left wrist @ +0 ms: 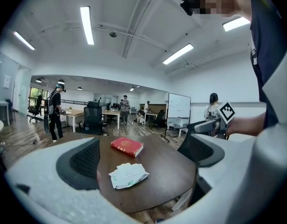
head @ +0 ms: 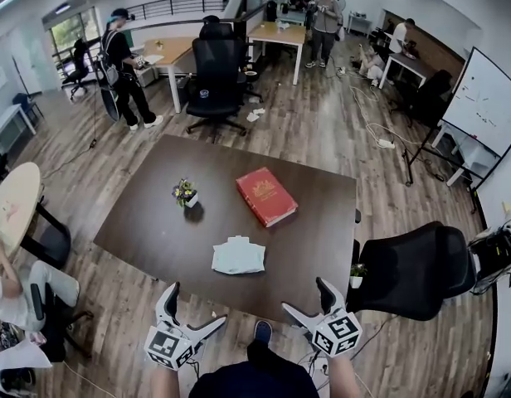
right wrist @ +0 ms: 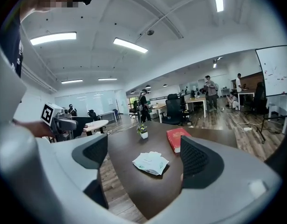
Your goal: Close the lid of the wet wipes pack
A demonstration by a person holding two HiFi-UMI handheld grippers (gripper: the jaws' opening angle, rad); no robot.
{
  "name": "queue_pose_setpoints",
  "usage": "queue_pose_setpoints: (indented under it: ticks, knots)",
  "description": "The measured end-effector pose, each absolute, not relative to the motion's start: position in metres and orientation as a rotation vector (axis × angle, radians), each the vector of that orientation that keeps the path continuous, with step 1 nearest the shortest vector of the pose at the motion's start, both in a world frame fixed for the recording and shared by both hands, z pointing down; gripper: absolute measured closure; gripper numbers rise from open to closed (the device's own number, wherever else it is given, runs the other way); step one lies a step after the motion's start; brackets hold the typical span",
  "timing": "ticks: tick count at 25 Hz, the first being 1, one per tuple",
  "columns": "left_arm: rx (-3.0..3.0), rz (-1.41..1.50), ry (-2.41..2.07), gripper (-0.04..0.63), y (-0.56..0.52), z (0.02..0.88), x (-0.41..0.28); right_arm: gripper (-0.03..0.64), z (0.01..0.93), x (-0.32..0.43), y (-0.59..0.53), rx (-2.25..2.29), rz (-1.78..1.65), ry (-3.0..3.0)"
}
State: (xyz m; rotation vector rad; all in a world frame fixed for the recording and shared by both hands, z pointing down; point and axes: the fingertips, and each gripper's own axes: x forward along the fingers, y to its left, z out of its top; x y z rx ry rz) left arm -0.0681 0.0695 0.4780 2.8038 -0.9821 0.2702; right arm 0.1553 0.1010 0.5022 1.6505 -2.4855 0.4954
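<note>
On the dark desk [head: 148, 230], the wet wipes pack [head: 238, 255] lay flat near the near edge, roughly midway along it. It was a pale, crumpled-looking packet, and whether its lid was up or down could not be made out. Beyond it, a red book [head: 266, 196] lay at a slant, and a small potted plant [head: 186, 193] stood to the book's left, apart from both. The left hand-held gripper [head: 196, 305] and the right hand-held gripper [head: 304, 297] were held side by side off the desk's near edge, above the wooden floor [head: 114, 305], both pointing toward the pack and well apart from it. Each had its jaws spread wide with nothing between the pads, the pack showing through the gap farther off. A black office chair [head: 413, 272] stood at the desk's right corner.
</note>
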Motion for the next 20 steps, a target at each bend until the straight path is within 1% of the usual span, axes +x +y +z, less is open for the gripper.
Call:
queue_pose_setpoints:
  ticks: [1, 8, 20]
  knots:
    - [2.810, 0.289, -0.994, 0.003, 0.060, 0.479, -0.062, 0.120, 0.502, 0.159, 0.090, 1.633, 0.495, -2.494]
    - [2.770, 0.242, -1.056, 0.005, 0.005, 0.477, -0.028, 0.119, 0.509, 0.187, 0.025, 1.533, 0.489, -2.541]
    - [2.726, 0.282, -1.133, 0.005, -0.034, 0.485, -0.016, 0.118, 0.524, 0.205, -0.018, 1.468, 0.558, -2.586]
